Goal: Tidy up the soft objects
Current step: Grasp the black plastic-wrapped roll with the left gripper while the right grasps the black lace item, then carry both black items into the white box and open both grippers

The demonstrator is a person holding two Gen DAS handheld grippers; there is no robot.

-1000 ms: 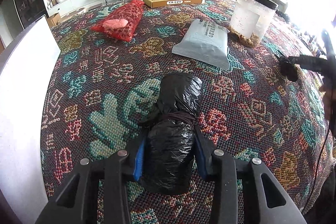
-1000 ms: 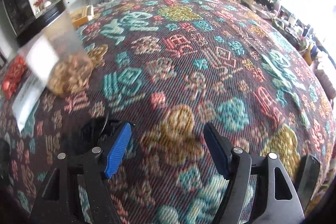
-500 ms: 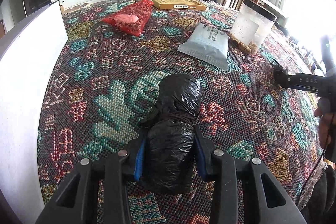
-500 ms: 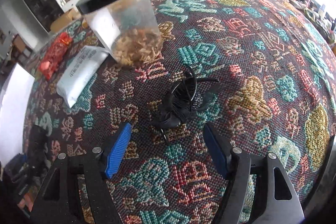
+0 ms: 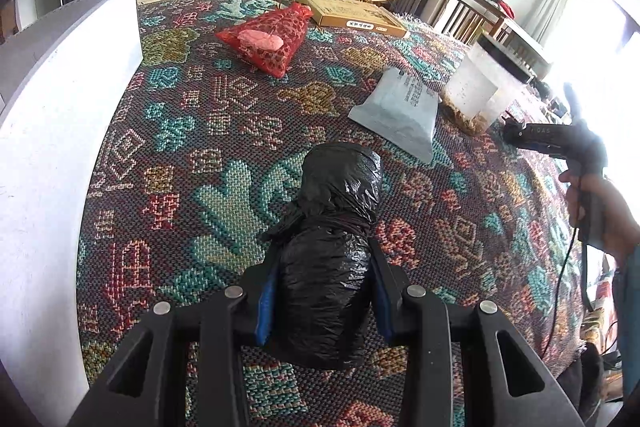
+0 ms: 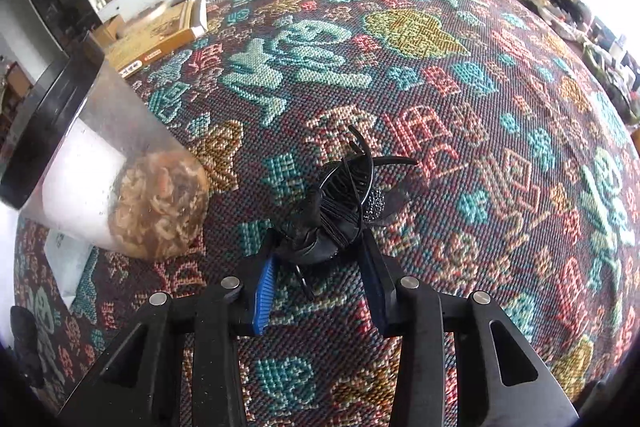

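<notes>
My left gripper [image 5: 322,291] is shut on a tied black plastic bag bundle [image 5: 332,227] that lies on the patterned tablecloth [image 5: 200,147]. A red mesh bag [image 5: 266,37] and a grey soft pouch [image 5: 396,111] lie farther back. My right gripper [image 6: 318,263] is open, its fingers on either side of a black tangle of hair ties and clips [image 6: 340,211] on the cloth. From the left wrist view the right gripper [image 5: 552,139] is at the right, by the jar.
A clear plastic jar with a black lid [image 6: 100,171], partly filled with dried food, stands left of the right gripper; it also shows in the left wrist view [image 5: 480,91]. A flat yellow box [image 5: 352,15] lies at the far edge. A white panel [image 5: 52,131] borders the left side.
My right gripper swung left and moved forward up to the black tangle, which now sits between its fingers. My left gripper kept its hold on the black bag and shifted slightly.
</notes>
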